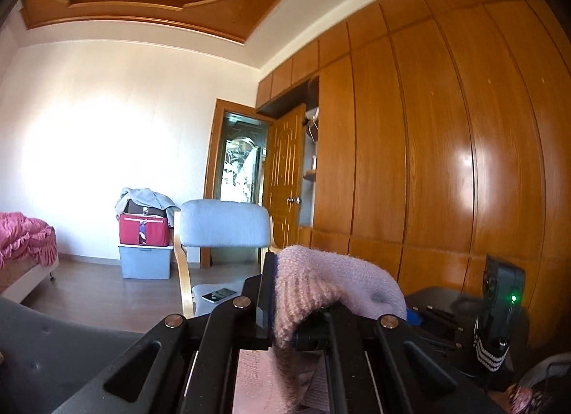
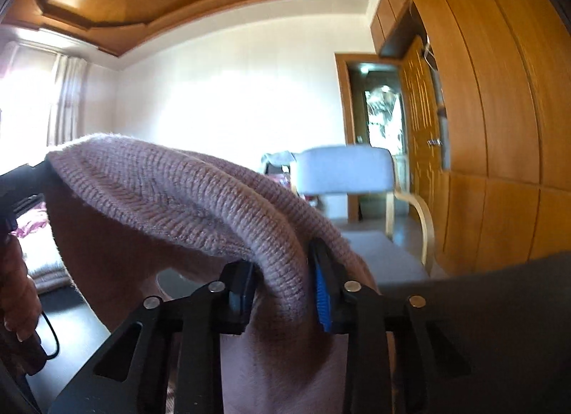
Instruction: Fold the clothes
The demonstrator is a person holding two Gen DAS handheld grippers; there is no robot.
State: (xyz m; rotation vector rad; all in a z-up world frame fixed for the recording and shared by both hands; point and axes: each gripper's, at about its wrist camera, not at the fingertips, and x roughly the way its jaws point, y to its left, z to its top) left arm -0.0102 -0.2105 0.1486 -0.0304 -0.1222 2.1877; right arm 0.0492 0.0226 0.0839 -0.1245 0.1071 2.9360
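A pink knit garment point(image 1: 321, 278) hangs raised between both grippers. In the left wrist view my left gripper point(image 1: 282, 307) is shut on a bunched edge of it, and the cloth drapes over the right finger and hangs below. The black body of the other gripper point(image 1: 499, 307), with a green light, sits low on the right. In the right wrist view my right gripper point(image 2: 282, 292) pinches the thick ribbed hem point(image 2: 185, 193) between its pads. The hem arches left toward the left gripper's black body point(image 2: 21, 178). A hand point(image 2: 18, 289) shows at the lower left.
A grey chair point(image 1: 223, 223) with wooden arms stands ahead, a phone point(image 1: 219, 294) on its seat. A wooden wardrobe wall point(image 1: 428, 164) runs along the right. A red box on a grey bin point(image 1: 144, 246) and a bed with a pink cover point(image 1: 25, 239) lie to the left.
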